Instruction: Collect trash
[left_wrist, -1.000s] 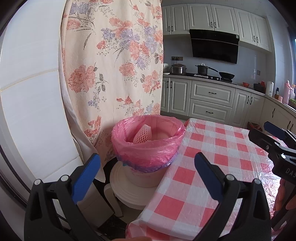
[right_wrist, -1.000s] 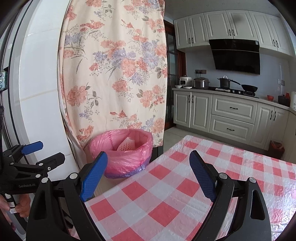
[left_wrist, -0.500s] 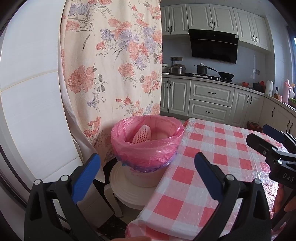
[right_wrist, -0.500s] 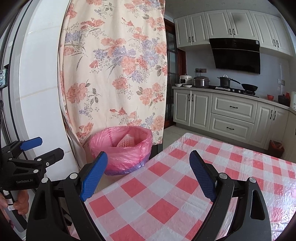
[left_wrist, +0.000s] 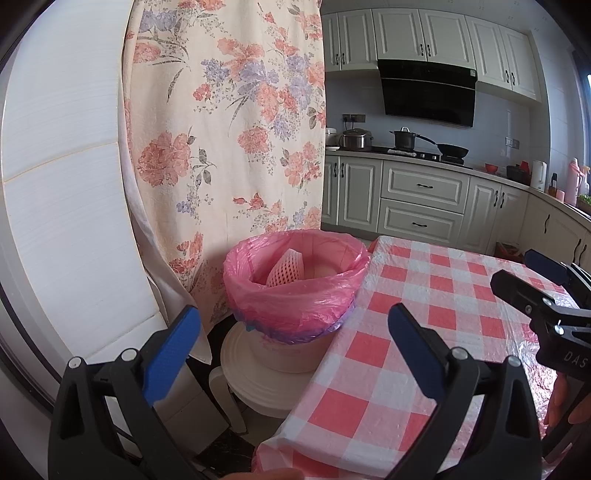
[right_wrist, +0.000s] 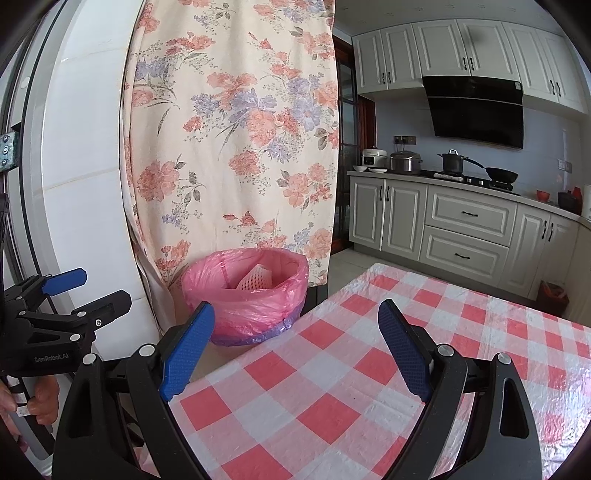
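Observation:
A white bin lined with a pink bag (left_wrist: 295, 280) stands on a white stool beside the table's left edge; it also shows in the right wrist view (right_wrist: 245, 295). A pink foam fruit net (left_wrist: 286, 271) lies inside it, also seen in the right wrist view (right_wrist: 255, 278). My left gripper (left_wrist: 291, 339) is open and empty, just short of the bin. My right gripper (right_wrist: 295, 339) is open and empty above the red-and-white checked tablecloth (right_wrist: 369, 387). Each gripper shows in the other's view: the right (left_wrist: 546, 288), the left (right_wrist: 85, 288).
A floral curtain (left_wrist: 229, 129) hangs behind the bin, next to a white wall (left_wrist: 55, 184). The white stool (left_wrist: 251, 376) holds the bin. Kitchen cabinets (right_wrist: 461, 229) and a stove with pots (right_wrist: 454, 166) stand at the back. The checked table (left_wrist: 424, 332) stretches right.
Both grippers have drifted slightly back from the bin. Their jaws stay open and empty. The bin and net have not moved.

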